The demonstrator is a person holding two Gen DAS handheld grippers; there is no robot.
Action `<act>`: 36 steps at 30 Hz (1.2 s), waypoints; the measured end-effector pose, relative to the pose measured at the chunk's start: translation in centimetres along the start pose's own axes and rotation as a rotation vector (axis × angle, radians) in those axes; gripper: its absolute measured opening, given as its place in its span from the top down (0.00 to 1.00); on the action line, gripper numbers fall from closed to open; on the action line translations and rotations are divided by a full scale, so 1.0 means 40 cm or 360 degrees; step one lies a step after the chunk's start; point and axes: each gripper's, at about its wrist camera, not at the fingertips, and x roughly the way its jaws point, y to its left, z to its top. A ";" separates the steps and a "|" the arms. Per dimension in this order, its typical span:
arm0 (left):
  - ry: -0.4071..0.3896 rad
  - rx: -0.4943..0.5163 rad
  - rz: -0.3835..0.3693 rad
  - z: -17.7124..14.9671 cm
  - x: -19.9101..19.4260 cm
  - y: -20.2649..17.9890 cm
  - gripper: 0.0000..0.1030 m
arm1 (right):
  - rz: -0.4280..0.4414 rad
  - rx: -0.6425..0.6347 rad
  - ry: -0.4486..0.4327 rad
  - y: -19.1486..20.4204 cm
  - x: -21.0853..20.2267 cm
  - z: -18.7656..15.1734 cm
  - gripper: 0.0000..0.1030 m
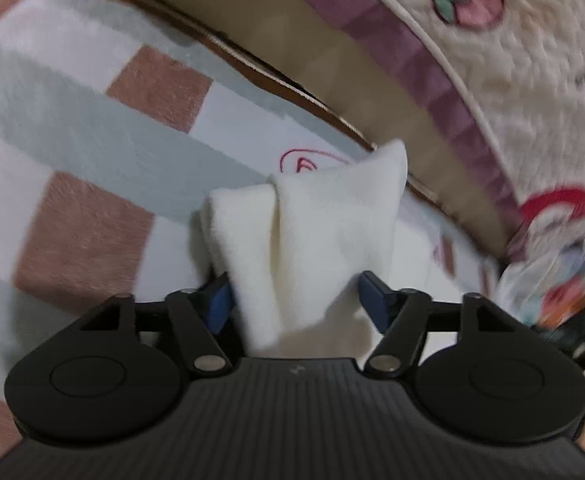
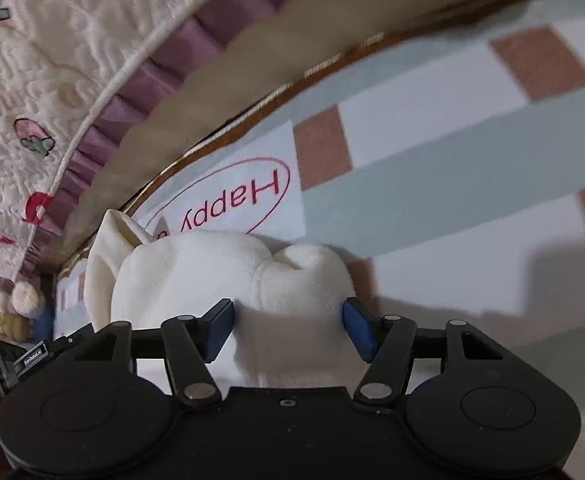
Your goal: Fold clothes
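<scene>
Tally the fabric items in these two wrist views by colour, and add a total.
Cream-white garment, bunched between the blue pads of both grippers: 1
Checked blanket in white, grey-green and brown, with a red "Happy" oval: 1
Cream quilted bedspread with strawberry prints and a purple frill: 1
Total: 3

Your right gripper [image 2: 288, 326] points down at a bunched cream garment [image 2: 228, 272], its blue pads at either side of the cloth (whether they press on it you cannot tell). The garment lies on a checked mat [image 2: 452, 152], just below its red oval "Happy" label [image 2: 228, 196]. Beyond the label runs a quilted bedspread [image 2: 52, 60] with a purple frill.
</scene>
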 end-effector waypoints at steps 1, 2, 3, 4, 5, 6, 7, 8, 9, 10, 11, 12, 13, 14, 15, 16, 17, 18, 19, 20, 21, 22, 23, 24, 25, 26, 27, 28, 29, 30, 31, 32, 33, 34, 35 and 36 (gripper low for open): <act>-0.0017 -0.0040 0.0008 0.002 0.007 0.003 0.30 | 0.0005 -0.0022 0.0005 0.008 0.013 -0.004 0.31; -0.0031 0.0004 0.0017 -0.001 0.005 -0.007 0.30 | -0.0007 -0.0080 -0.0009 0.021 0.017 -0.010 0.31; -0.0045 0.0061 0.0027 -0.004 0.002 -0.019 0.31 | -0.0025 -0.0147 -0.0027 0.035 0.018 -0.016 0.32; -0.0059 0.0117 0.0036 -0.007 -0.002 -0.032 0.39 | -0.0043 -0.0255 -0.0051 0.055 0.014 -0.026 0.51; -0.0072 0.0174 0.0045 -0.010 -0.006 -0.044 0.52 | -0.0053 -0.0368 -0.0072 0.076 0.005 -0.037 0.70; -0.0086 0.0230 0.0055 -0.012 -0.009 -0.056 0.86 | -0.0060 -0.0479 -0.0091 0.097 -0.005 -0.049 0.83; -0.0100 0.0287 0.0064 -0.015 -0.013 -0.068 0.90 | -0.0068 -0.0544 -0.0139 0.119 -0.026 -0.061 0.85; -0.0136 0.0423 0.0153 -0.022 -0.029 -0.100 0.90 | -0.0076 -0.0594 -0.0195 0.141 -0.050 -0.072 0.86; -0.0174 0.0572 0.0254 -0.029 -0.047 -0.136 0.91 | -0.0084 -0.0644 -0.0252 0.163 -0.074 -0.084 0.87; -0.0222 0.0641 0.0296 -0.032 -0.076 -0.161 0.91 | -0.0092 -0.0694 -0.0309 0.186 -0.098 -0.096 0.87; -0.0271 0.0699 0.0330 -0.035 -0.106 -0.185 0.91 | -0.0114 -0.0751 -0.0366 0.211 -0.125 -0.105 0.87; -0.0334 0.0711 0.0326 -0.034 -0.148 -0.201 0.91 | -0.0129 -0.0806 -0.0428 0.239 -0.155 -0.114 0.88; -0.0400 0.0716 0.0316 -0.032 -0.192 -0.217 0.91 | -0.0141 -0.0861 -0.0492 0.268 -0.184 -0.124 0.88; -0.0466 0.0721 0.0307 -0.030 -0.235 -0.232 0.91 | -0.0135 -0.0895 -0.0552 0.297 -0.212 -0.130 0.88; -0.0539 0.0772 0.0328 -0.033 -0.275 -0.247 0.91 | -0.0123 -0.0926 -0.0616 0.326 -0.242 -0.135 0.88; -0.0614 0.0830 0.0354 -0.036 -0.314 -0.263 0.91 | -0.0112 -0.0956 -0.0682 0.356 -0.272 -0.139 0.88; -0.0707 0.0906 0.0394 -0.043 -0.362 -0.283 0.91 | -0.0107 -0.1003 -0.0753 0.390 -0.301 -0.145 0.88; -0.0785 0.0938 0.0400 -0.043 -0.408 -0.294 0.91 | -0.0105 -0.1063 -0.0827 0.431 -0.330 -0.152 0.88; -0.0860 0.0963 0.0401 -0.041 -0.454 -0.304 0.91 | -0.0098 -0.1121 -0.0904 0.478 -0.357 -0.155 0.88; -0.0936 0.0988 0.0401 -0.040 -0.499 -0.314 0.91 | -0.0092 -0.1173 -0.0973 0.522 -0.381 -0.163 0.88; -0.0995 0.0965 0.0366 -0.033 -0.547 -0.316 0.91 | -0.0103 -0.1238 -0.1052 0.569 -0.397 -0.177 0.88; -0.1057 0.0927 0.0376 -0.032 -0.583 -0.304 0.91 | -0.0119 -0.1308 -0.1135 0.618 -0.412 -0.192 0.88; -0.1120 0.0889 0.0393 -0.032 -0.618 -0.291 0.91 | -0.0135 -0.1365 -0.1196 0.660 -0.418 -0.207 0.88; -0.1182 0.0850 0.0410 -0.031 -0.653 -0.278 0.91 | -0.0136 -0.1408 -0.1217 0.698 -0.414 -0.215 0.88; -0.1244 0.0810 0.0427 -0.031 -0.688 -0.265 0.91 | -0.0119 -0.1435 -0.1206 0.730 -0.397 -0.220 0.85; -0.1228 0.0777 0.0528 -0.032 -0.676 -0.221 0.91 | -0.0092 -0.1446 -0.1174 0.754 -0.364 -0.220 0.80; -0.1200 0.0744 0.0642 -0.032 -0.657 -0.173 0.90 | -0.0063 -0.1445 -0.1095 0.764 -0.315 -0.218 0.53; -0.1170 0.0711 0.0754 -0.033 -0.638 -0.124 0.90 | -0.0035 -0.1440 -0.1001 0.769 -0.263 -0.215 0.32; -0.1140 0.0677 0.0866 -0.034 -0.618 -0.075 0.90 | -0.0007 -0.1435 -0.0907 0.774 -0.210 -0.212 0.32; -0.1028 0.0610 0.0966 -0.025 -0.579 -0.002 0.90 | 0.0019 -0.1405 -0.0814 0.758 -0.171 -0.211 0.32; -0.0874 0.0507 0.1073 -0.016 -0.532 0.091 0.90 | 0.0043 -0.1367 -0.0720 0.735 -0.136 -0.209 0.32; -0.0744 0.0417 0.1143 -0.011 -0.497 0.167 0.90 | 0.0067 -0.1329 -0.0627 0.712 -0.101 -0.208 0.32; -0.0660 0.0322 0.1168 -0.007 -0.478 0.228 0.90 | 0.0046 -0.1282 -0.0583 0.678 -0.087 -0.207 0.32; -0.0583 0.0226 0.1185 -0.002 -0.462 0.287 0.90 | 0.0011 -0.1233 -0.0555 0.640 -0.080 -0.205 0.32; -0.0563 0.0140 0.1181 0.005 -0.458 0.325 0.90 | -0.0024 -0.1183 -0.0527 0.603 -0.073 -0.203 0.32; -0.0573 0.0096 0.1172 0.014 -0.463 0.336 0.90 | -0.0062 -0.1127 -0.0507 0.558 -0.077 -0.200 0.32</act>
